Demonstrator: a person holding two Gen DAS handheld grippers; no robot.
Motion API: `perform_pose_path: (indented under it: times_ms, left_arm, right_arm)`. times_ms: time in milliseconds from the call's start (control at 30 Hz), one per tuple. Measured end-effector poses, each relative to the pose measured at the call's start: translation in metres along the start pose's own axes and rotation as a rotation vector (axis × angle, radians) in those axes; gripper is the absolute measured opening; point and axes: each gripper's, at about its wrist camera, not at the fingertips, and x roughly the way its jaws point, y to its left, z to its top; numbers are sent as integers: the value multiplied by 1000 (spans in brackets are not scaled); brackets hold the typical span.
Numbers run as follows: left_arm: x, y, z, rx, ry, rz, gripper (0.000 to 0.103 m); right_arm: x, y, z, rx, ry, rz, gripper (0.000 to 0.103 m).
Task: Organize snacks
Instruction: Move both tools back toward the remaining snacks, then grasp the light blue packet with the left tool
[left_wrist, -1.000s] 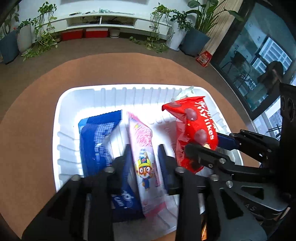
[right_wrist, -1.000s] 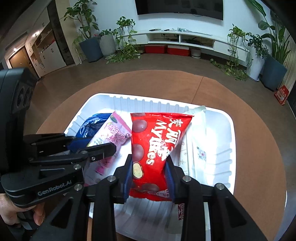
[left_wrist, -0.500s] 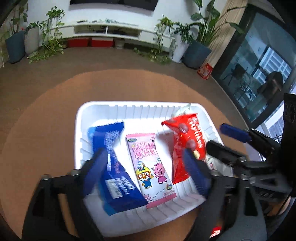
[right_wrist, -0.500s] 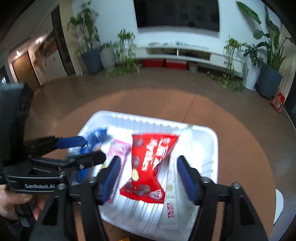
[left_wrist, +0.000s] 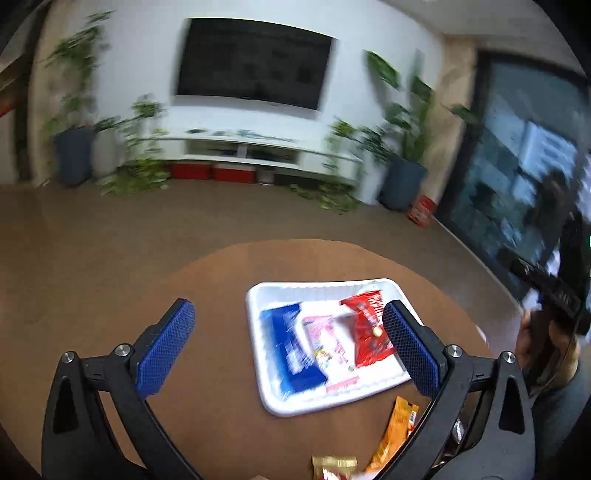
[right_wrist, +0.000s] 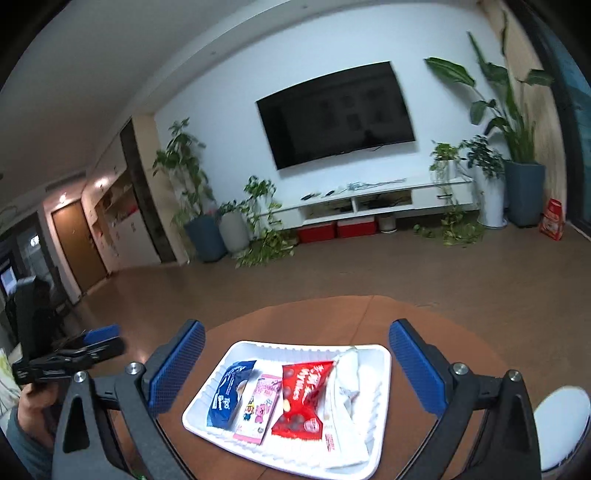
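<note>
A white ribbed tray (right_wrist: 380, 373) (left_wrist: 266, 387) sits on the round brown table. In it lie a blue pack (right_wrist: 231, 393) (left_wrist: 291, 343), a pink cartoon pack (right_wrist: 260, 406) (left_wrist: 328, 343), a red pack (right_wrist: 301, 395) (left_wrist: 369, 332) and a white pack (right_wrist: 345, 398), side by side. My left gripper (left_wrist: 288, 308) hangs above and back from the tray, jaws opening wide with nothing between them. My right gripper (right_wrist: 297, 328) is likewise raised, its jaws opening and empty. The left gripper (right_wrist: 92, 343) also shows at the left edge of the right wrist view.
An orange snack bag (left_wrist: 397, 432) and a gold wrapper (left_wrist: 332, 465) lie on the table near its front edge, by the tray. A white round object (right_wrist: 561, 424) sits low at the right. A hand (left_wrist: 535, 332) holds the right gripper. Floor, plants and a TV lie beyond.
The left gripper let go of the pink pack and the right gripper of the red pack. Both opened wide, rose and drew back. The packs stay in the tray.
</note>
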Motion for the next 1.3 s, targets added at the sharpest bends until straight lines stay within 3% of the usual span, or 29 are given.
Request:
perform_pose_path:
  times_ms: [67, 200, 367, 467, 567, 633, 900, 1067, 1300]
  left_arm:
    - [-25, 14, -21, -92, -5, -5, 103]
    - [-45, 25, -77, -177, 111, 22, 103]
    - [-59, 19, -147, -268, 196, -106, 102]
    - [-67, -4, -178, -202, 222, -177, 102]
    - [-74, -29, -198, -131, 263, -189, 103]
    - [-68, -46, -205, -111, 329, -172, 103]
    - [-64, -92, -219, 44, 332, 31, 102]
    - [-49, -92, -206, 45, 364, 53, 100]
    - [-22, -88, -212, 49, 408, 66, 70]
  right_arm:
    - [-10, -1, -11, 16, 27, -13, 102]
    - [-38, 8, -40, -13, 63, -70, 102]
    - [-73, 11, -91, 36, 118, -84, 102]
    - [-83, 9, -115, 54, 195, -131, 102]
    - [-86, 10, -135, 40, 255, -201, 102]
    - [-86, 14, -143, 25, 277, -223, 101]
    - [-77, 20, -153, -20, 324, -263, 92]
    - [-74, 16, -154, 0, 344, -267, 91]
    - [-68, 18, -156, 3, 370, -250, 91]
